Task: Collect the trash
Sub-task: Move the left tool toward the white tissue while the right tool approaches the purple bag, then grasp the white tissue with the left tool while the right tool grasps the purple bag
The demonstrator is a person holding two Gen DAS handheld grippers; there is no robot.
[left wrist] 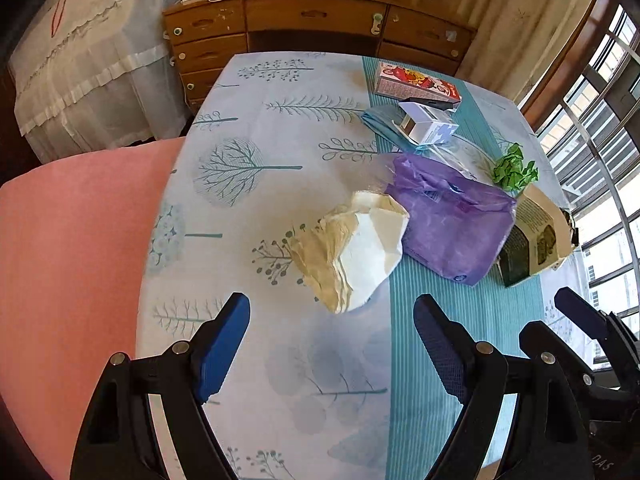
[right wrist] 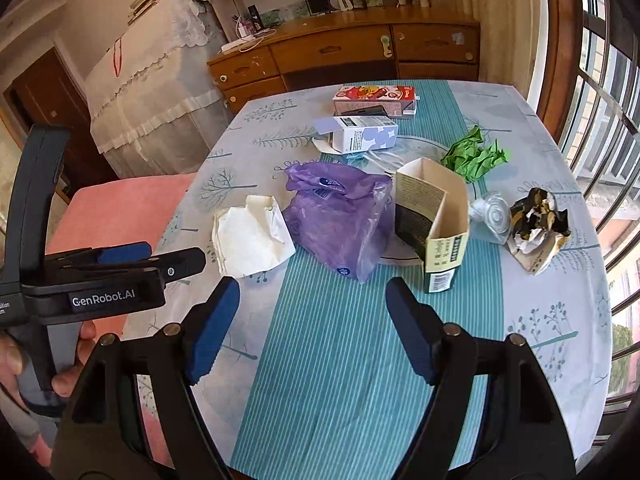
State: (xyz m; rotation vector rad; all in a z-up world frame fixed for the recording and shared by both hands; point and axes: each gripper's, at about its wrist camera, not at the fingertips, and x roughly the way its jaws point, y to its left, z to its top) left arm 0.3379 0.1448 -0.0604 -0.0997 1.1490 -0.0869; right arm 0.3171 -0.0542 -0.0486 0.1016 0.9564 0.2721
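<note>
Approach step: left gripper [left wrist: 332,336] and right gripper [right wrist: 312,320], both wide apart and empty, face untouched trash; the crumpled white paper bag [left wrist: 360,248] likely needs grasping first.

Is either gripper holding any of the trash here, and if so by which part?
Nothing is held. The left gripper and the right gripper both stand open above the table, short of the white paper bag.

Purple bag [right wrist: 336,220] covers the plate [right wrist: 394,258] near the table's middle; the open carton's [right wrist: 434,224] print is too small to read; crumpled wrapper [left wrist: 570,220] barely peeks out behind it.
</note>
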